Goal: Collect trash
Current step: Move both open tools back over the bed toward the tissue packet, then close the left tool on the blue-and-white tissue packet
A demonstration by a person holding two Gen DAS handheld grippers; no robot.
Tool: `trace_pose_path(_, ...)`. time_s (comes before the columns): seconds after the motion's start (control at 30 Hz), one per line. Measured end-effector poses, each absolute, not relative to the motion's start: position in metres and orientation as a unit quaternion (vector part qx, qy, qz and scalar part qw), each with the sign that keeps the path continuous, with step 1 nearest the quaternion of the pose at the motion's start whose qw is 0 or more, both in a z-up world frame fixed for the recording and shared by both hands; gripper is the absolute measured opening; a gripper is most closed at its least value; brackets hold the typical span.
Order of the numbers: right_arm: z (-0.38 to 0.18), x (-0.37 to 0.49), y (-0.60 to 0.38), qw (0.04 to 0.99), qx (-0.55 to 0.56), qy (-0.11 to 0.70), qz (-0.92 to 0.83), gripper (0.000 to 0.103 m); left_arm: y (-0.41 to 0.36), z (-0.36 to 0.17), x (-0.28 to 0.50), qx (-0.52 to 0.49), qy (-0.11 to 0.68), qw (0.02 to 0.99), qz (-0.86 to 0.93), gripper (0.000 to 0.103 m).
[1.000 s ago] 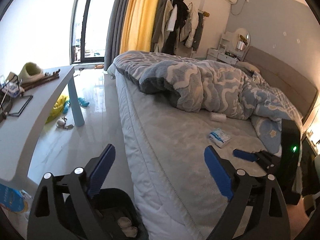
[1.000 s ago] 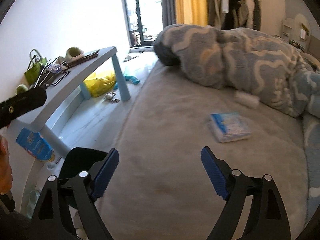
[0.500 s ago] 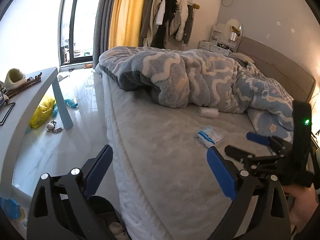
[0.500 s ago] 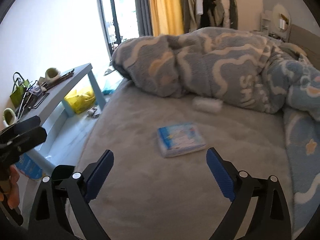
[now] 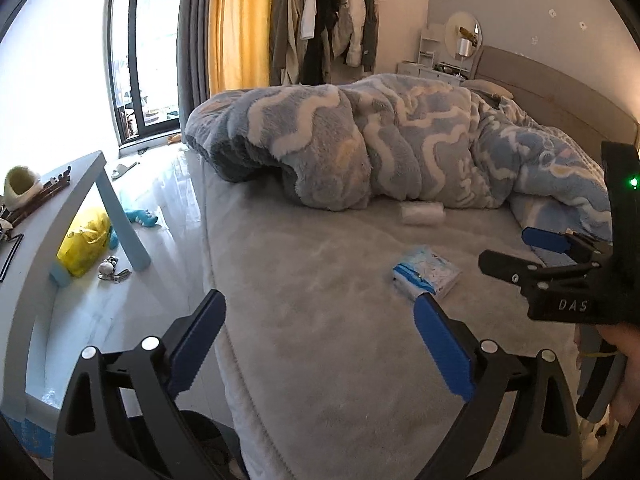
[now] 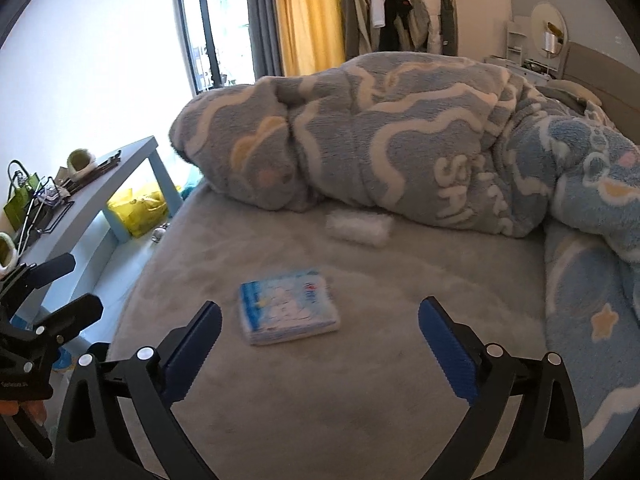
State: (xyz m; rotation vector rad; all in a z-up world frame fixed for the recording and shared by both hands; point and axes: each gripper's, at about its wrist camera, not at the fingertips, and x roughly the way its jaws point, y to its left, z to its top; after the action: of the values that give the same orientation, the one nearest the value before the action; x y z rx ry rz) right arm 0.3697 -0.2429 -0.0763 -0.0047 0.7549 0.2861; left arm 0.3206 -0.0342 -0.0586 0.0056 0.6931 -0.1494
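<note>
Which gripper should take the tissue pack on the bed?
Right. The right gripper is open with the tissue pack just ahead between its fingers; the left gripper sits further back near the bed's edge.

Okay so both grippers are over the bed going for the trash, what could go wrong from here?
1. The right gripper, whose jaws have just been opening with nothing between them, may pinch the soft bed sheet along with the flat tissue pack.
2. The white wrapper lies against the blanket and could get pushed under it.
3. The left gripper is close beside the right one; they might bump.
</note>
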Motion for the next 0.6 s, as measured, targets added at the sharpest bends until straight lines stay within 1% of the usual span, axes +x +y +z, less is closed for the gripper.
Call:
trace_pose_path(0.17,-0.082,0.386,-0.261,0.916,0.023,0.377,0.135,0.1,-0.043,-0.062,0.333,-0.001,0.347,0.933,-0.09,0.097)
trace_pose_path(0.43,-0.091,0.41,-0.27,0.913,0.012,0.389,0.124,0.1,-0.074,-0.079,0.352,0.023,0.367,0.919,-0.143,0.097)
trace_pose_path(0.6,-0.096,0.426,-0.279,0.91,0.021,0.395,0.125,0.1,-0.08,-0.086,0.364,0.01,0.373,0.914,-0.158,0.096)
